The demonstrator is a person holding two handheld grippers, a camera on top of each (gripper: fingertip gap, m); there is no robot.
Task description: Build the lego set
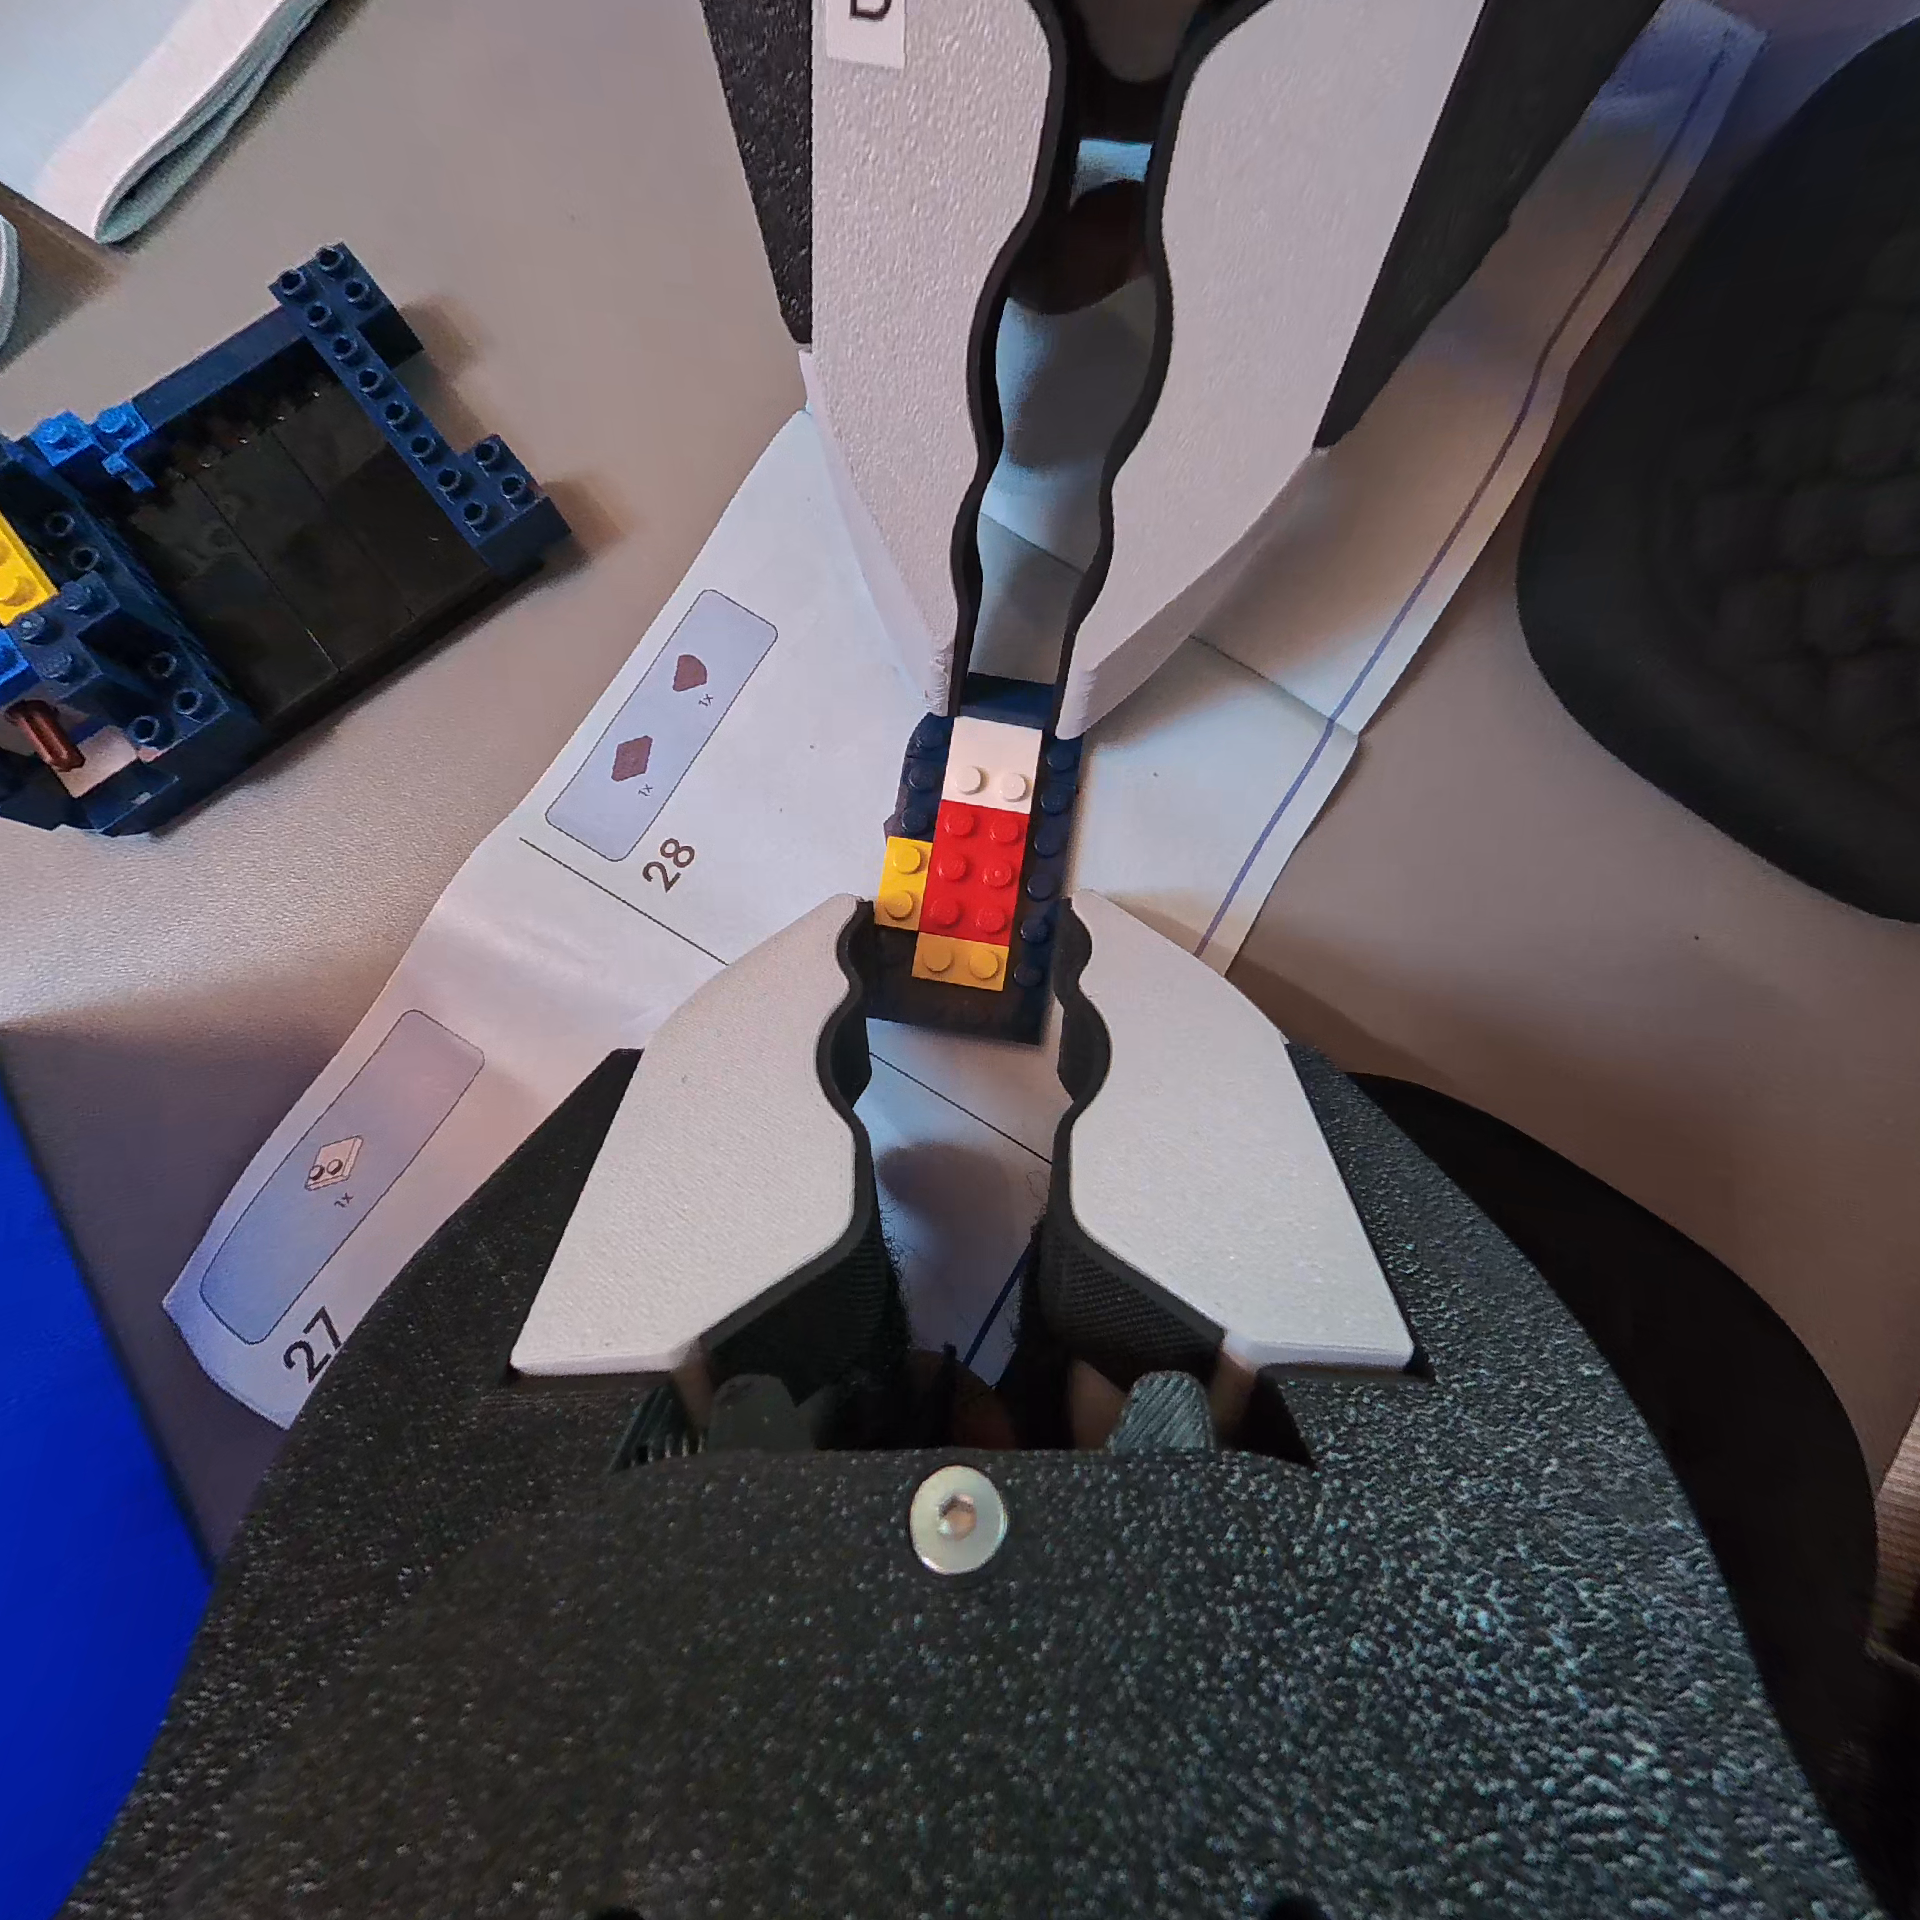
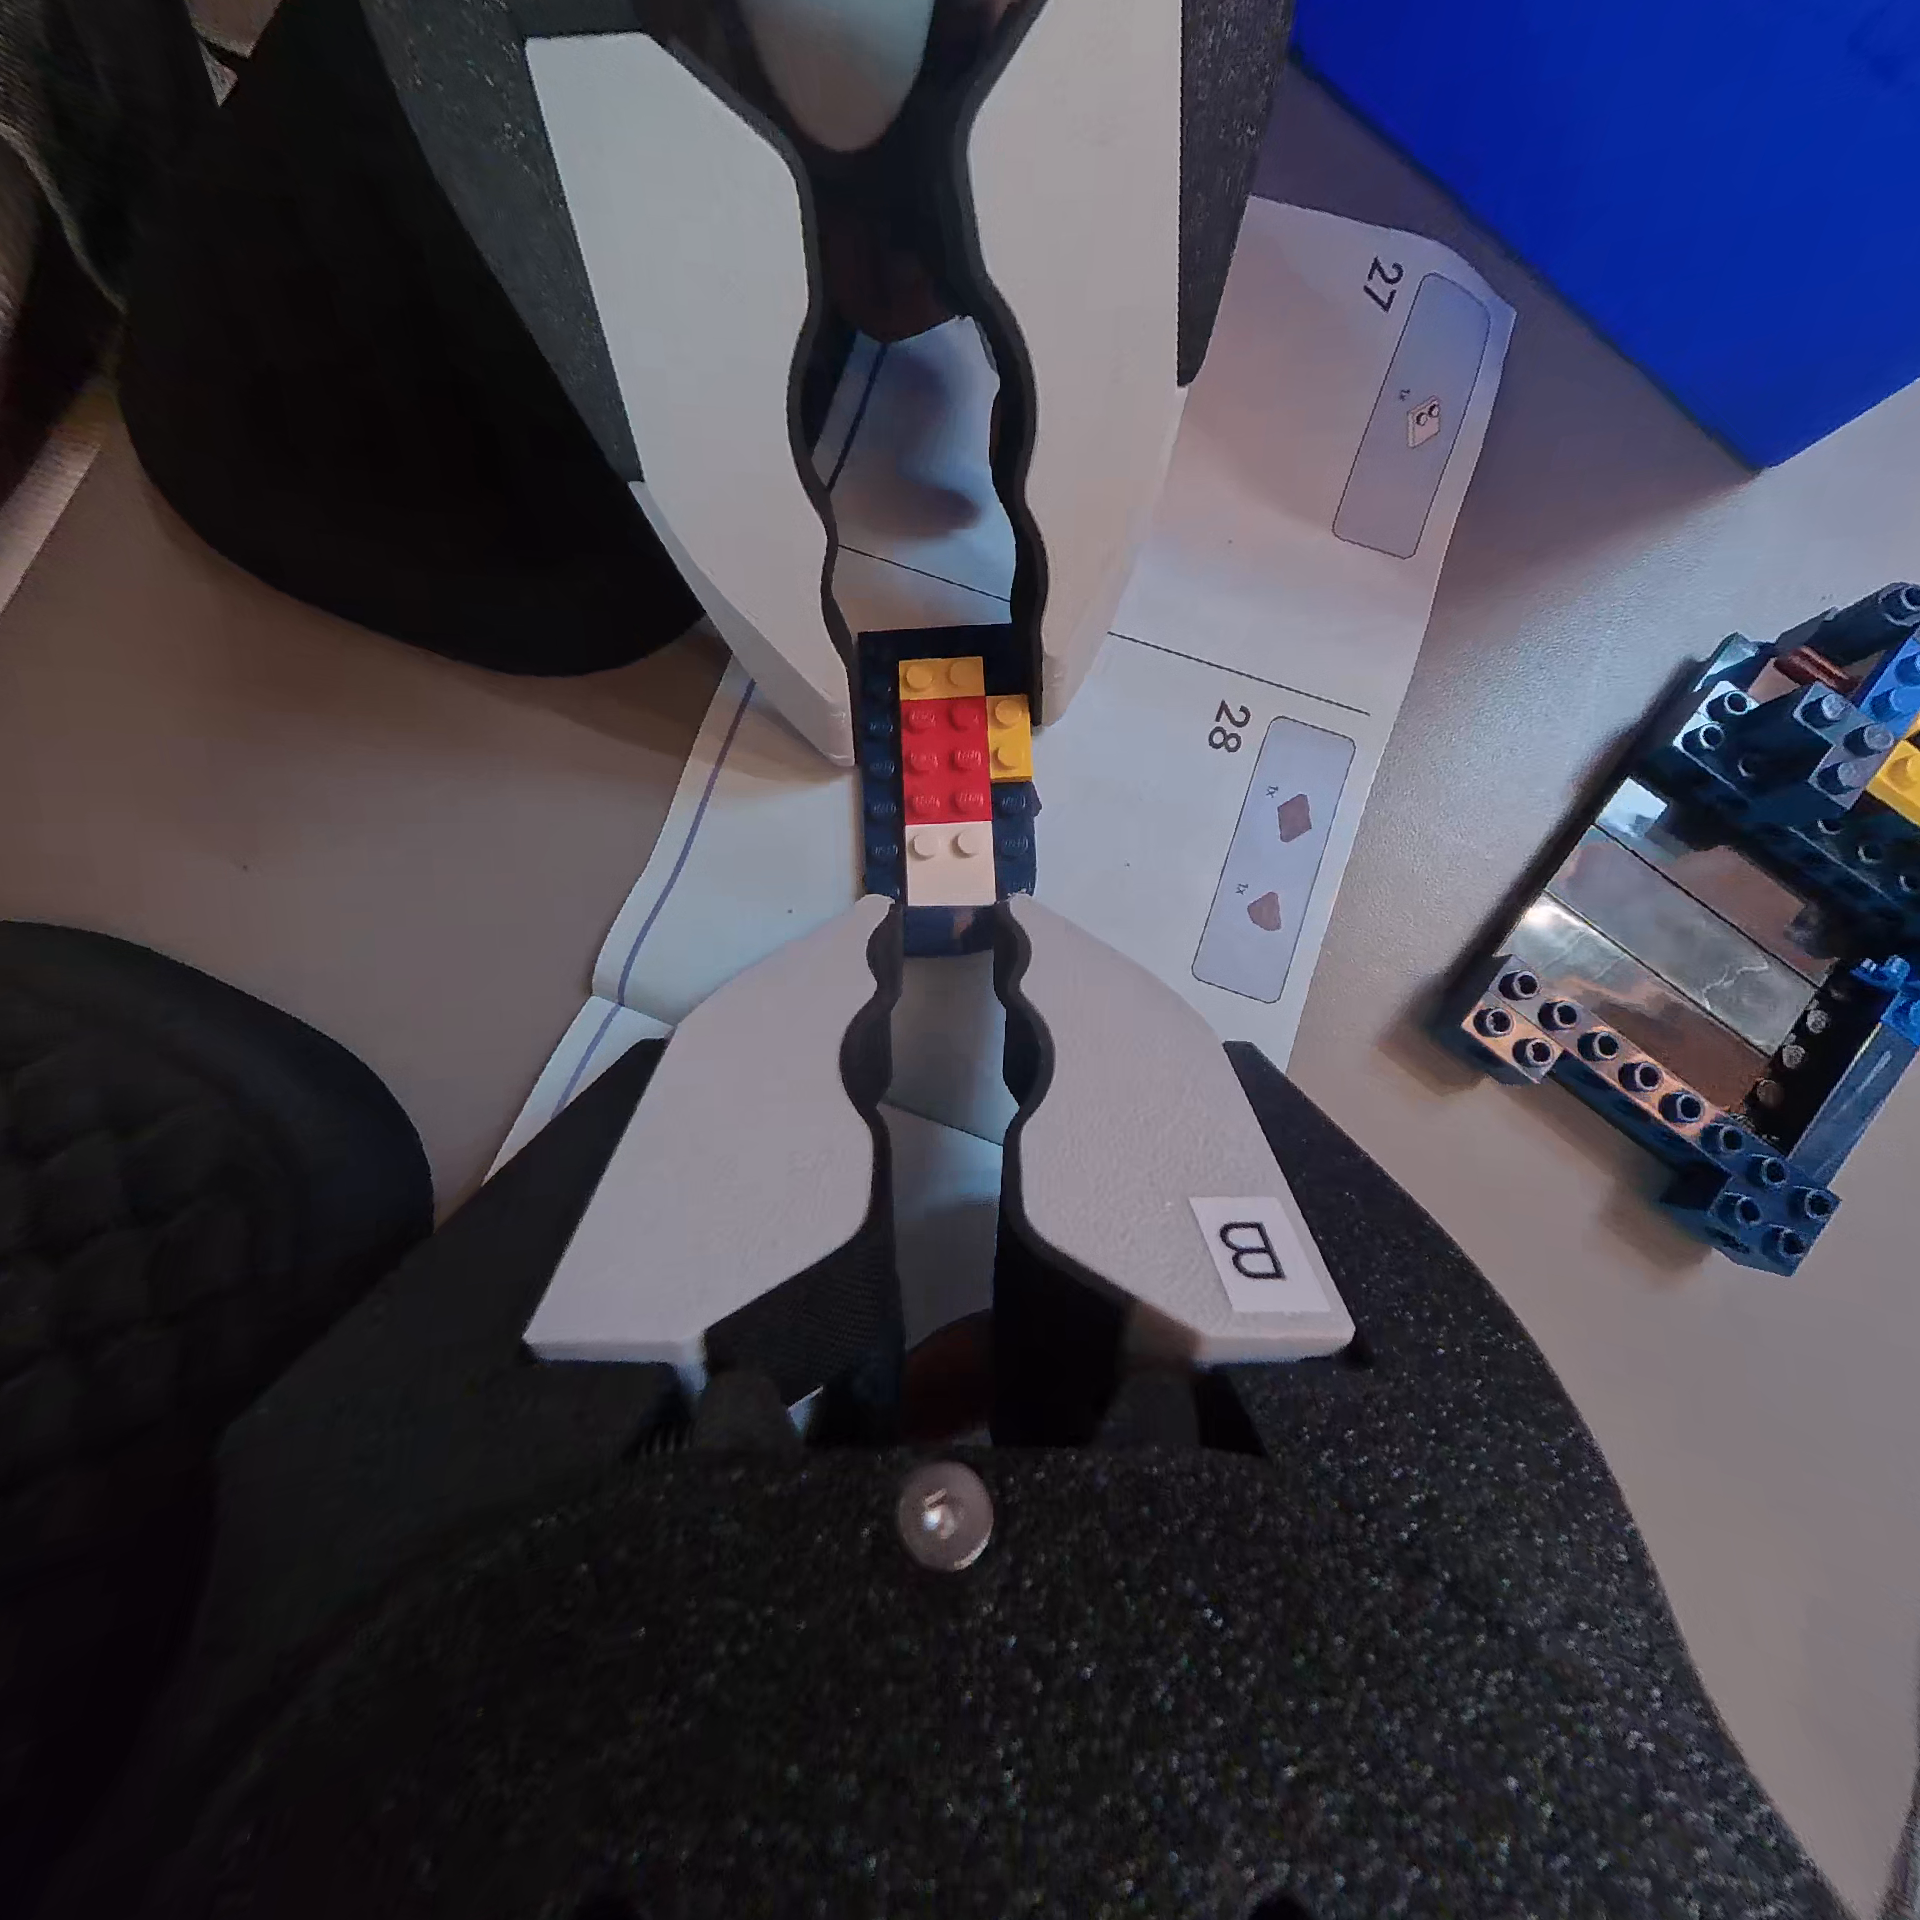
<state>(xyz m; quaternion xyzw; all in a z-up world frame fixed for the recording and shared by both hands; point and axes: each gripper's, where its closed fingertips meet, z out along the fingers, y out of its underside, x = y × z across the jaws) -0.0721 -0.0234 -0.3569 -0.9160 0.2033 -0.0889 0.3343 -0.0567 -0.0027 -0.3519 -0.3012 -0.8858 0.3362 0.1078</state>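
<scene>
Both grippers meet over one small brick plate (image 1: 971, 873), dark blue with red, yellow and white pieces on top, above an instruction sheet (image 1: 727, 810). The left gripper (image 1: 961, 966) pinches the plate's wide end, pads pressed on both long edges. The right gripper (image 2: 940, 920) clamps the narrower end beside the white piece (its pad contact is partly shadowed). A larger blue brick build (image 1: 260, 540) sits cut off at the frame edge.

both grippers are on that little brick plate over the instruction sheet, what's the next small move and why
Probably keep both ends clamped and lower the dark blue plate level onto the instruction sheet. The left gripper grips its yellow-brick end and the right gripper its white-brick end, so opening either alone would likely tilt it.
</scene>
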